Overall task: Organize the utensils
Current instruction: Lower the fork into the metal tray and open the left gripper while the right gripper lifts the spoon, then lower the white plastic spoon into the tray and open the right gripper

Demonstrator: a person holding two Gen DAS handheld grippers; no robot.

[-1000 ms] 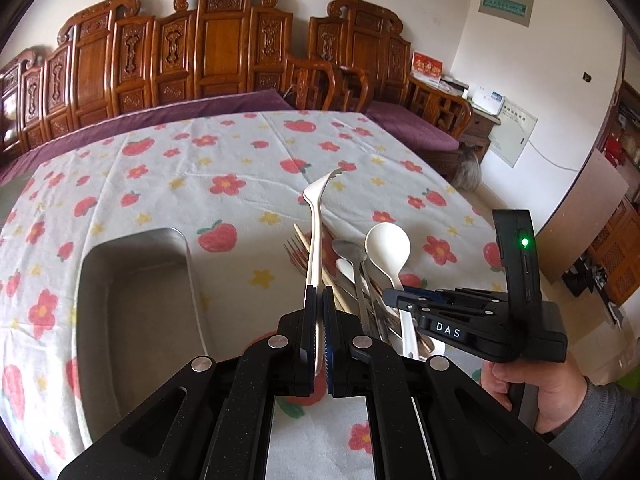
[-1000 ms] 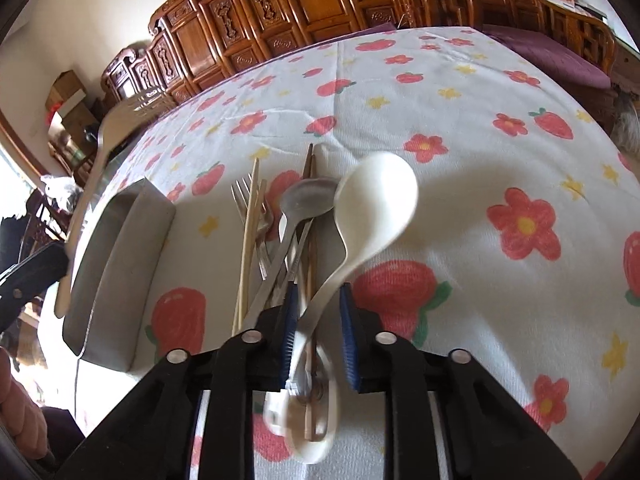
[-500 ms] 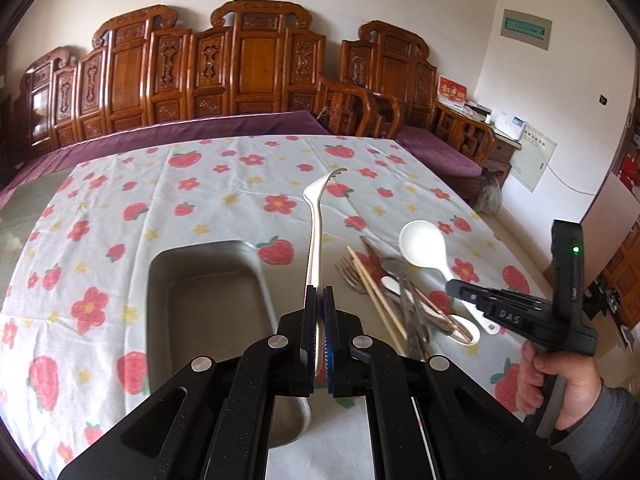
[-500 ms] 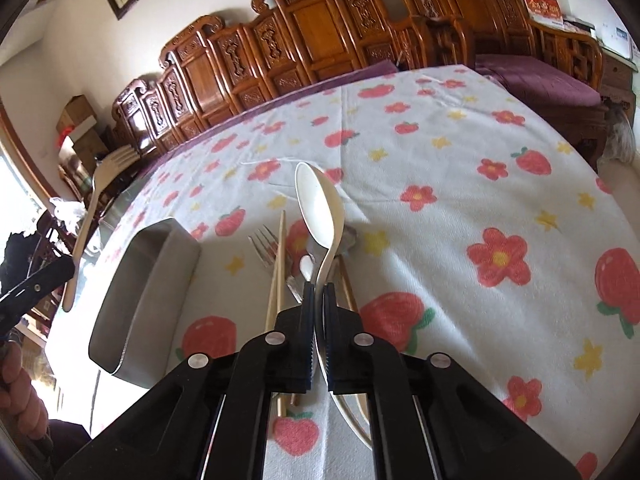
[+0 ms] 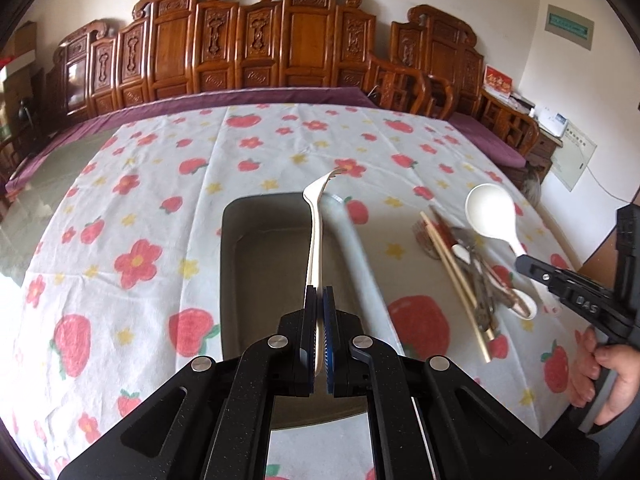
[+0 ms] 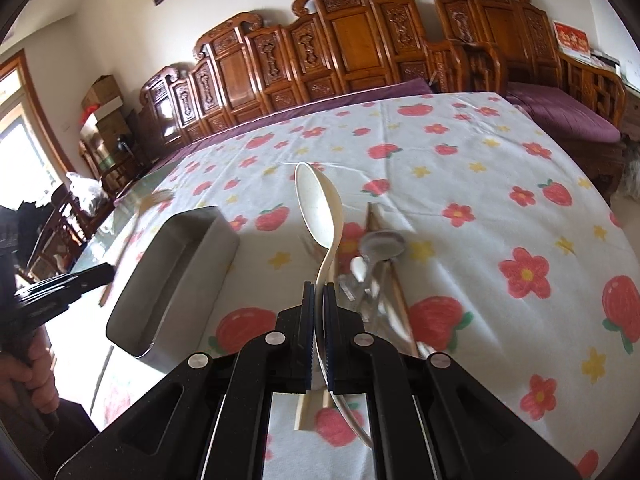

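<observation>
My left gripper (image 5: pixel 319 294) is shut on the handle of a cream plastic fork (image 5: pixel 315 216), held above the grey metal tray (image 5: pixel 244 280), tines pointing away. My right gripper (image 6: pixel 319 290) is shut on the handle of a large white spoon (image 6: pixel 320 208), lifted clear of the table. In the left wrist view the same white spoon (image 5: pixel 491 212) hangs at the right, above the pile. The pile of utensils (image 5: pixel 464 268) holds wooden chopsticks, metal spoons, a metal fork and a small white spoon. In the right wrist view the metal tray (image 6: pixel 176 276) lies left of the spoon.
A strawberry and flower tablecloth (image 5: pixel 160 200) covers the table. Carved wooden chairs (image 5: pixel 260 40) line its far side. A person's hand (image 5: pixel 608 376) grips the right tool's handle at the table's right edge. A metal spoon (image 6: pixel 380 244) and chopsticks (image 6: pixel 394 280) lie just right of my right gripper.
The left gripper carried the fork leftward from above the pile to above the tray. The right gripper closed on the white spoon's handle and lifted it off the pile.
</observation>
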